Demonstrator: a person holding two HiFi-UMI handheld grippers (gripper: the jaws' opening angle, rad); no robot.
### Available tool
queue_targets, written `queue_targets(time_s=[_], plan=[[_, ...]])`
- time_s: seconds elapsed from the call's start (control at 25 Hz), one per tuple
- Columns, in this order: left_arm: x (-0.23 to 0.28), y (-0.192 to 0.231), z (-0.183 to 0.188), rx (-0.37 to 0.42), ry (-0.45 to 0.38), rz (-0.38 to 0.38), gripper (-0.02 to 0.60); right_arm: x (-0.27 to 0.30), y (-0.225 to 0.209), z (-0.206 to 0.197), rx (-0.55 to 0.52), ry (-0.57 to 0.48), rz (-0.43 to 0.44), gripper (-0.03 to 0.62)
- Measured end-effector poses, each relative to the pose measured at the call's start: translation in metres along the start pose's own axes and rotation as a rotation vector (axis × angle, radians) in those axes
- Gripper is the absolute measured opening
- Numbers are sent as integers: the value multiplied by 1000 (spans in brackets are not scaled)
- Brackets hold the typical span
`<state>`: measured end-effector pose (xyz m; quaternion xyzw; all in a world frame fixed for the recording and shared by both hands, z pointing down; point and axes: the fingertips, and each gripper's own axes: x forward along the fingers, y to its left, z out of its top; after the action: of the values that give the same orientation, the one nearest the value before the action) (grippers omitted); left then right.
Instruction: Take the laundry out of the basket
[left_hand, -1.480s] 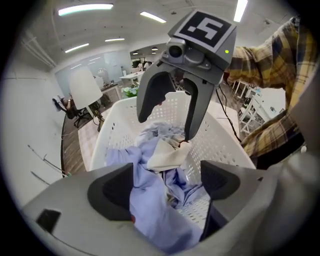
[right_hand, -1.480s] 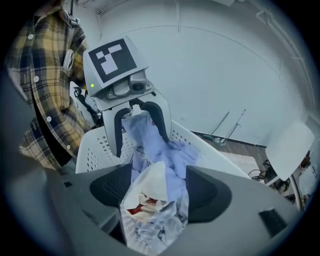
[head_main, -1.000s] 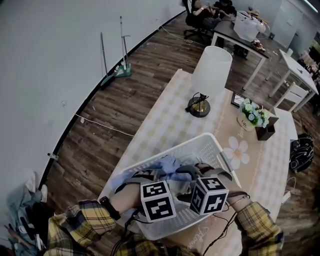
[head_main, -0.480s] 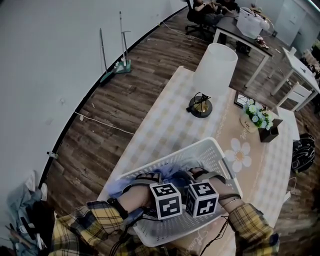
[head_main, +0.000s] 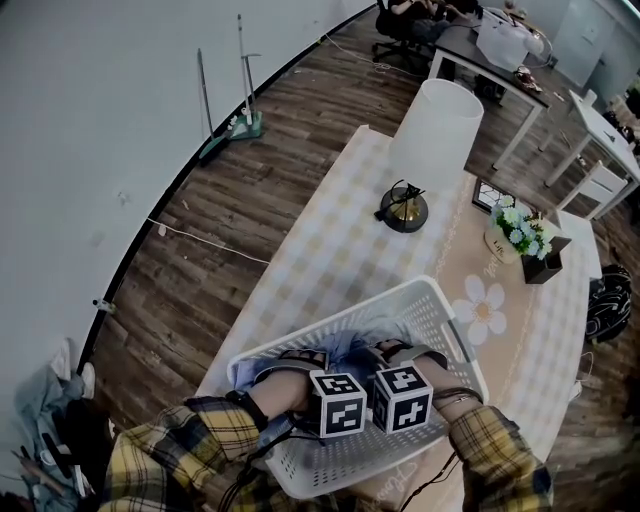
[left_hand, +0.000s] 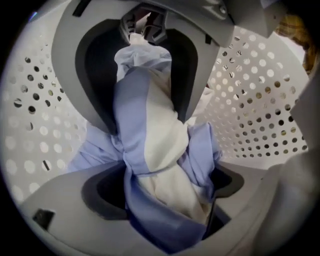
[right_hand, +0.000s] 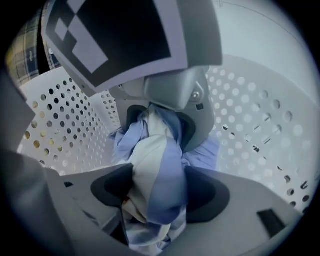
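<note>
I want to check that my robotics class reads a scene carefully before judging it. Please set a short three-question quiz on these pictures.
1. True or false: the laundry already lies outside the basket.
2. The laundry is mostly: A) blue and white; B) red; C) black.
3. What lies between the jaws of the left gripper and the right gripper?
Key: 1 false; 2 A; 3 the laundry, with the left jaws just opening and the right just closing.
</note>
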<state>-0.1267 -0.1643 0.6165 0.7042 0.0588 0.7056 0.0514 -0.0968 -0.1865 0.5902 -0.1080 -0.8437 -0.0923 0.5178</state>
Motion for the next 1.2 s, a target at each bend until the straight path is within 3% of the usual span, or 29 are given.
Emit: queue_targets(time_s=[0.12,0.24,0.4,0.76,1.2], plan=[[2,7,-1,26,5,67,444,3,5,0,-7,2,11,272],[-3,17,3,39,-8,138,289,-1,6,0,-22,-2,10,204],[-9,20,9,26,-49,150,200,-9,2,2,10,-13,6,151],[-32,27,22,-4,-147,193,170,-36,-10,6,89,19,-59,130],[-80,36,30,1,-189,267,169,-81,-24,19,130,54,-174,126]])
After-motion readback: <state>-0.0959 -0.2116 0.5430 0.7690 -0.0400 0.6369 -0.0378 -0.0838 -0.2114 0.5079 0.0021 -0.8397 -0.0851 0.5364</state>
